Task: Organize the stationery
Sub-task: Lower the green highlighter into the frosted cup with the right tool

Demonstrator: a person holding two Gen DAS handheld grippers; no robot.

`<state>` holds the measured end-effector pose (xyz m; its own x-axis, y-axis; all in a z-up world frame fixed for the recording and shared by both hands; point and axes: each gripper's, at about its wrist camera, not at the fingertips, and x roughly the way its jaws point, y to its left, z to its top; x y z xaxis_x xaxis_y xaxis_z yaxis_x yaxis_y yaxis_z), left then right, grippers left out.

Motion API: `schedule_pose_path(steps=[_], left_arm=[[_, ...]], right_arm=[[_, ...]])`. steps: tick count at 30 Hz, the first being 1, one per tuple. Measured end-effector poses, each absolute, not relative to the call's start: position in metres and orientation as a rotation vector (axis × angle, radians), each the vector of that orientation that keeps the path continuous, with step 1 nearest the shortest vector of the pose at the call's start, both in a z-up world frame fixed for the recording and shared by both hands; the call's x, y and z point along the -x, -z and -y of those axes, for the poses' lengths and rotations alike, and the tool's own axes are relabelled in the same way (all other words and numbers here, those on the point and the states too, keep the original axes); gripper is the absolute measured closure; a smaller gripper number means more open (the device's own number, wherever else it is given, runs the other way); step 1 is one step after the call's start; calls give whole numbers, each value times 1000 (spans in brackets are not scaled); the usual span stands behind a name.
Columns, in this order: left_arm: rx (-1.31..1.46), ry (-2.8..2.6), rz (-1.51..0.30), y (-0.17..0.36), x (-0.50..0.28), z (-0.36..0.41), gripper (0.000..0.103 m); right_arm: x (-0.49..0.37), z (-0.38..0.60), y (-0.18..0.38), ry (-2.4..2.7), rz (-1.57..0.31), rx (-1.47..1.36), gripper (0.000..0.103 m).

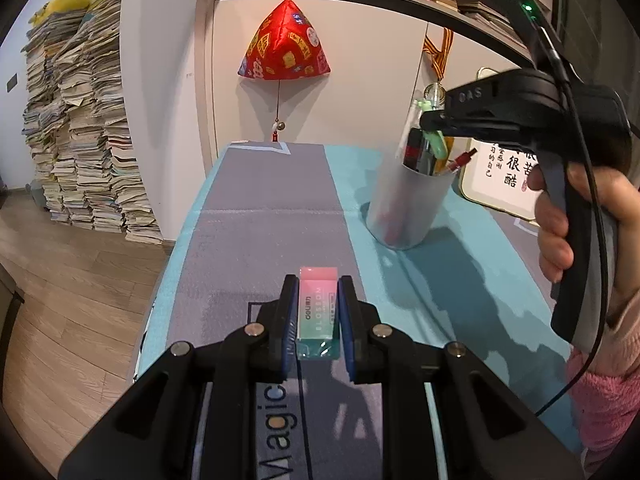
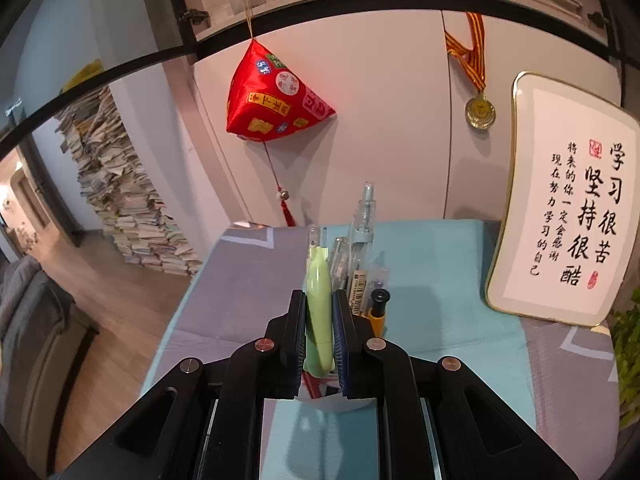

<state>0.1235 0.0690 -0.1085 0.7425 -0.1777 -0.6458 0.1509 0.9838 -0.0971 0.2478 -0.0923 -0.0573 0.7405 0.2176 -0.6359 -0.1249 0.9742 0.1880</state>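
The green pen (image 2: 318, 312) stands upright between the pads of the right gripper (image 2: 319, 334), which is clamped on it, just above the pen cup (image 1: 404, 204). In the left wrist view this sits right of centre, the pen's lower end at the cup's mouth. The cup is already crowded: clear pens (image 2: 362, 232), a barcoded one (image 2: 359, 290) and a yellow marker with a black cap (image 2: 378, 310) lean just right of the green pen. A likely failure is the pen's tip landing on one of these and stopping short, or skidding off the rim onto the mat (image 1: 256, 216). Because the cup looks light and tall, a sideways push from the gripper could tip it.

At lower centre of the left wrist view, the left gripper (image 1: 318, 312) is clamped on a pink-and-green eraser (image 1: 318, 306) over the grey strip of the mat. Its smooth sleeve might slide between the pads if the hold loosens.

The framed calligraphy board (image 2: 560, 200) leans at the right, near the cup, and could be knocked by a wide swing. The red hanging pouch (image 2: 276, 100) and the medal (image 2: 480, 112) hang on the wall, well apart. Stacked papers (image 1: 80, 120) stand on the floor at left.
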Motion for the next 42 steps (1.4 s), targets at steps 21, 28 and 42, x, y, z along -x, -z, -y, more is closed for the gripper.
schedule_pose_path(steps=[21,28,42], left_arm=[[55,188,-711,112,-129,-71,85],[55,186,-712,113,-129,-71,85],[55,191,-720,116,-132,-69,85]], right_arm=[[-244,91,64,-191,-690,-130,89],[-245,91,67,-197,-704,-129,89],[-247,94,70,-253,-773,-170,89]])
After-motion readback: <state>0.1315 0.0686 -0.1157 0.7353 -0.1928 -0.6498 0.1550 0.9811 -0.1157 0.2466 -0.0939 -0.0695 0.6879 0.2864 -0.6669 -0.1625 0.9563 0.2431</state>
